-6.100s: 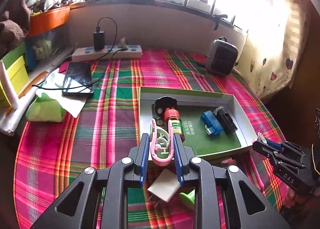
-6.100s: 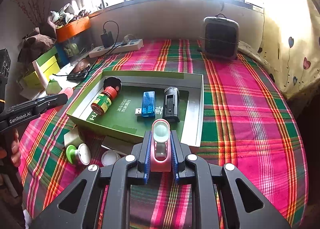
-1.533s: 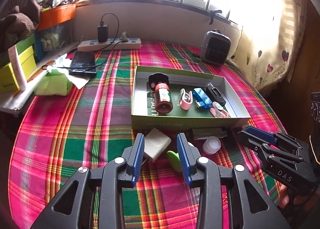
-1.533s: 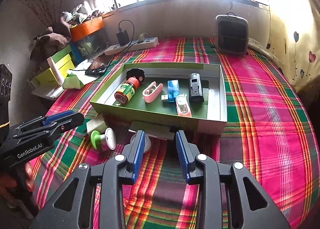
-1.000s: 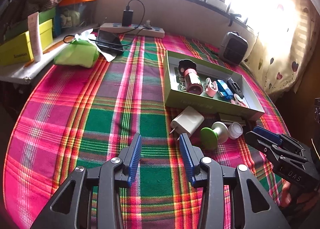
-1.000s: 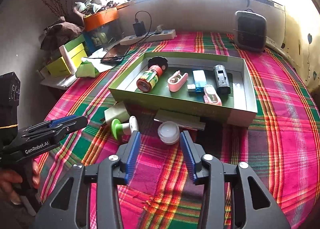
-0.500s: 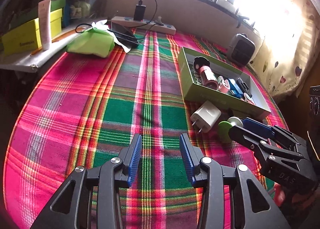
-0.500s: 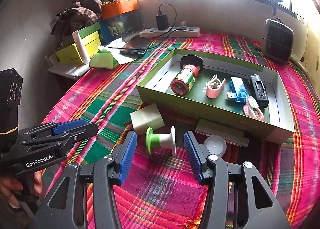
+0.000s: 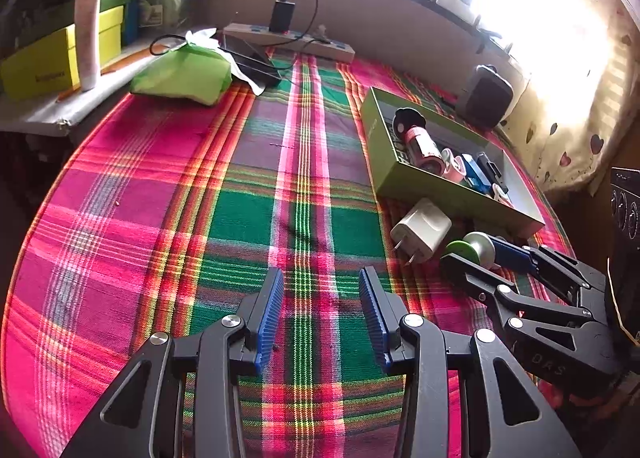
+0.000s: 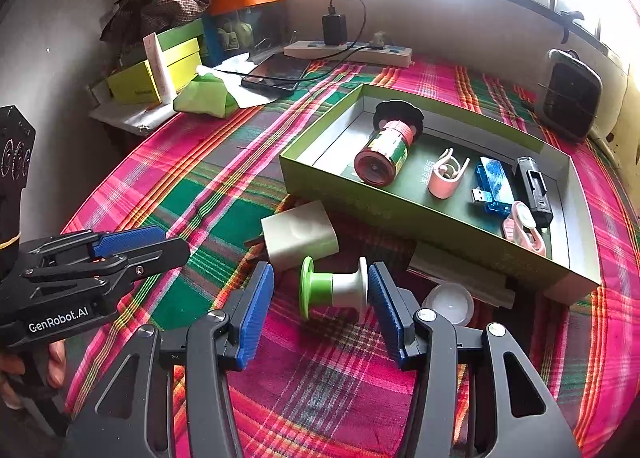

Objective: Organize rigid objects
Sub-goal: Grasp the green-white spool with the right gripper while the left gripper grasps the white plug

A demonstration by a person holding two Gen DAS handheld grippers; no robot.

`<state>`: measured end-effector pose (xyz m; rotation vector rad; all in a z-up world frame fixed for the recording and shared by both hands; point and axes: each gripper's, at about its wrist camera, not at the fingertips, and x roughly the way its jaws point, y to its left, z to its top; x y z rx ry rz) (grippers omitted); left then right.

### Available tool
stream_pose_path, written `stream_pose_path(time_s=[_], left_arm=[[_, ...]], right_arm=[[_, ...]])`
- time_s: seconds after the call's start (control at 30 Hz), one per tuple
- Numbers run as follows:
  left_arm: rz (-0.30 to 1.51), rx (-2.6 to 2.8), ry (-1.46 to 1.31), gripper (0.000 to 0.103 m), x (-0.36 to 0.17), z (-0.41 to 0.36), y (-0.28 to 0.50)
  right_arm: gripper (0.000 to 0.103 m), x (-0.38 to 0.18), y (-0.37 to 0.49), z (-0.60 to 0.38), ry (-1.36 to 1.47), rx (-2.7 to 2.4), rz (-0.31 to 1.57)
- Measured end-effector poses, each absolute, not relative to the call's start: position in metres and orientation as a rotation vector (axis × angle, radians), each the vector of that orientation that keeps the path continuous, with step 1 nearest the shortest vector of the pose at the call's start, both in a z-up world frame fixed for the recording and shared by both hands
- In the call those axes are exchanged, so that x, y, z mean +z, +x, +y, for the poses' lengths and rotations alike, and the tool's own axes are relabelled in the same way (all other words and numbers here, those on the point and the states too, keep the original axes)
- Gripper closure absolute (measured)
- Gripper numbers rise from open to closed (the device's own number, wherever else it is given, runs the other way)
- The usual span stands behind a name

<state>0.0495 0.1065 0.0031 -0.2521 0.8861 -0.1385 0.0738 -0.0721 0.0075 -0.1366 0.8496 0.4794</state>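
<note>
Now R tool (image 10: 320, 310) open round spool (image 10: 334, 288).

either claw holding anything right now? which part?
Nothing held. The left claw is open over bare cloth. The right claw is open, straddling the green-and-white spool end to end, not yet clamped.

"GenRobot.AI" stands in white on the left gripper (image 10: 132, 248). "DAS" shows faintly on the right gripper (image 9: 480, 254). Pale print on the tray (image 10: 400, 214) floor and dark print on the yellow box (image 9: 48, 72) are unreadable.
</note>
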Motion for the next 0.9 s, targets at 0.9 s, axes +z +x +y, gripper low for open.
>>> stream_pose_path(time_s=[0.9], left_arm=[[0.894,-0.281,-0.108,0.058,0.018,0.054,0.084]], right_arm=[[0.069,0.029,0.059,-0.120,-0.045,0.415,0.780]])
